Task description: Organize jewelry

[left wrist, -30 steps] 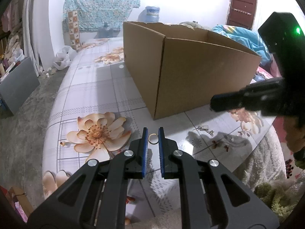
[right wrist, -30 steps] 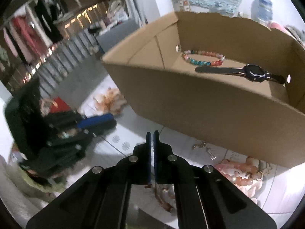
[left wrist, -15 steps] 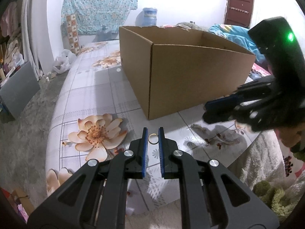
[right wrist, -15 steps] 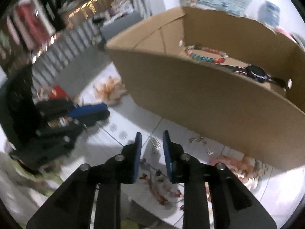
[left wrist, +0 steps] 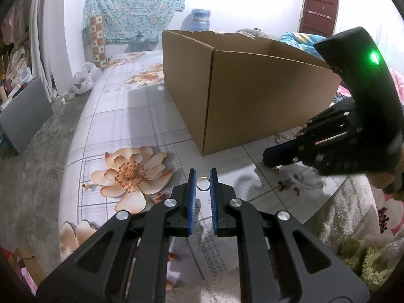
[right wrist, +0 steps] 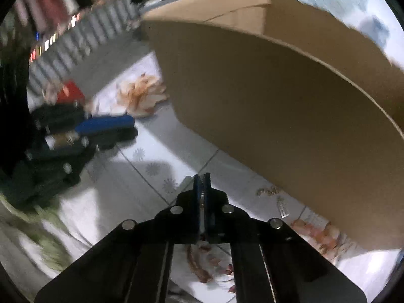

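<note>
My left gripper (left wrist: 202, 174) is shut on a small gold ring (left wrist: 202, 183), held above the flowered tabletop (left wrist: 141, 116) in front of the open cardboard box (left wrist: 252, 96). My right gripper (right wrist: 202, 176) is low over the table by the box's front wall (right wrist: 277, 88), its jaws tight together. A thin pale metal sliver shows between its pads, seemingly a small earring. Another earring (right wrist: 282, 208) lies on the table to its right. The left wrist view shows the right gripper (left wrist: 267, 156) at the right; the right wrist view shows the left gripper (right wrist: 131, 123) at the left.
A fuzzy pale blanket (left wrist: 353, 227) covers the table's near right corner. The table's left edge drops to a grey floor (left wrist: 38, 176), where a grey board (left wrist: 22, 116) leans. A water jug (left wrist: 200, 20) stands behind the box.
The right gripper dropped toward the table, opened over a small earring, then closed. The box interior is now out of its view. The left gripper kept still with the ring.
</note>
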Demonstrator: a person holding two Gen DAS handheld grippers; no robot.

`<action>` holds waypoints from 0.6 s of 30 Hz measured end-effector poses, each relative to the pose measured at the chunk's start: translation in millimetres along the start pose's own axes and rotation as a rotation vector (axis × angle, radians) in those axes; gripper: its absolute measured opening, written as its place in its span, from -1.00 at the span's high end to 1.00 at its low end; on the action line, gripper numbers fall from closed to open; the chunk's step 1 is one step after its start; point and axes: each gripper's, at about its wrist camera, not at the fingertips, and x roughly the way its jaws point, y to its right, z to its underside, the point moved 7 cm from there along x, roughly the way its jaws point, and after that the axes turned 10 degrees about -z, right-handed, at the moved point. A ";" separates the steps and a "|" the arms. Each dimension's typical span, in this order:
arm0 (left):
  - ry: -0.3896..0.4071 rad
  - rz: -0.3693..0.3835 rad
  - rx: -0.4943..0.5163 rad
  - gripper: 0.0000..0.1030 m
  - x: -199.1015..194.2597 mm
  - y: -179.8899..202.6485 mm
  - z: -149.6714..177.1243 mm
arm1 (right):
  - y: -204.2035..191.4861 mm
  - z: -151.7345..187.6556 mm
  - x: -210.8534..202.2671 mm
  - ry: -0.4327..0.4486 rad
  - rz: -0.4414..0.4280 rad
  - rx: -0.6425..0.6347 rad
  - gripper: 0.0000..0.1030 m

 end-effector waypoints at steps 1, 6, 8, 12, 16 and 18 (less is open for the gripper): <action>0.001 0.000 0.001 0.81 -0.2 -0.3 0.0 | 4.1 0.5 -4.4 0.022 -0.026 0.038 0.97; 0.005 -0.006 0.004 0.81 -0.7 -3.0 -0.6 | 11.7 3.4 -21.9 0.097 -0.114 0.137 0.97; 0.009 -0.006 0.002 0.81 -3.0 -3.2 -1.0 | 13.0 2.8 -30.4 0.129 -0.150 0.169 0.97; 0.025 -0.008 0.009 0.81 -11.1 -1.9 -3.7 | 8.3 0.4 -47.5 0.204 -0.207 0.217 0.97; 0.063 -0.007 0.015 0.81 -27.4 -0.4 -11.4 | -1.4 -8.6 -77.7 0.270 -0.227 0.213 0.97; 0.091 0.008 0.013 0.81 -40.8 0.9 -18.9 | -5.3 -13.6 -91.8 0.301 -0.225 0.199 0.97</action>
